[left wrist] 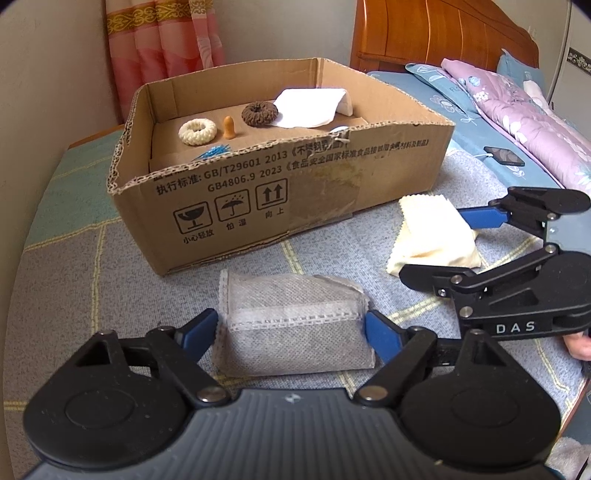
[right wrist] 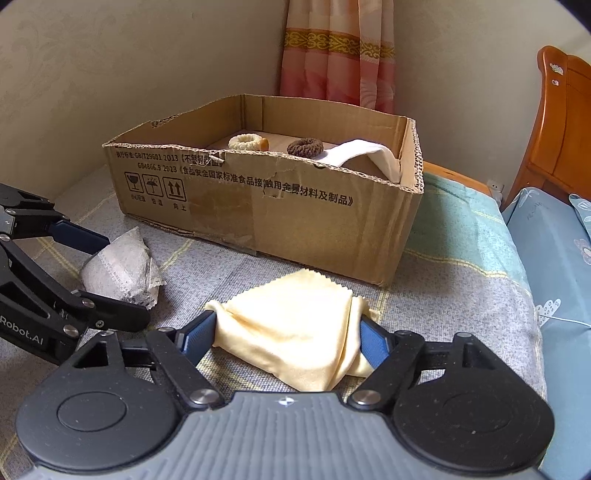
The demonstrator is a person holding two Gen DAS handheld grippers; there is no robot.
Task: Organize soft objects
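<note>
A folded grey mesh cloth [left wrist: 295, 325] lies on the bed; my left gripper [left wrist: 295, 334] is shut on it, blue pads touching both sides. It also shows in the right wrist view [right wrist: 122, 269]. A folded pale yellow cloth [right wrist: 295, 328] lies to its right; my right gripper [right wrist: 286, 339] is shut on it, also seen in the left wrist view [left wrist: 432, 236]. An open cardboard box [left wrist: 258, 192] stands behind, holding a cream scrunchie [left wrist: 197, 131], a brown scrunchie [left wrist: 259, 113], a white cloth [left wrist: 314, 107], a small orange piece [left wrist: 229, 127] and something blue [left wrist: 214, 151].
The bed has a grey and teal checked cover [left wrist: 92, 277]. A blue pillow [right wrist: 554, 258] and a purple quilt [left wrist: 517, 122] lie at the right, with a phone [left wrist: 504, 156] on the sheet. A wooden headboard [left wrist: 443, 33] and pink curtain [right wrist: 336, 51] stand behind.
</note>
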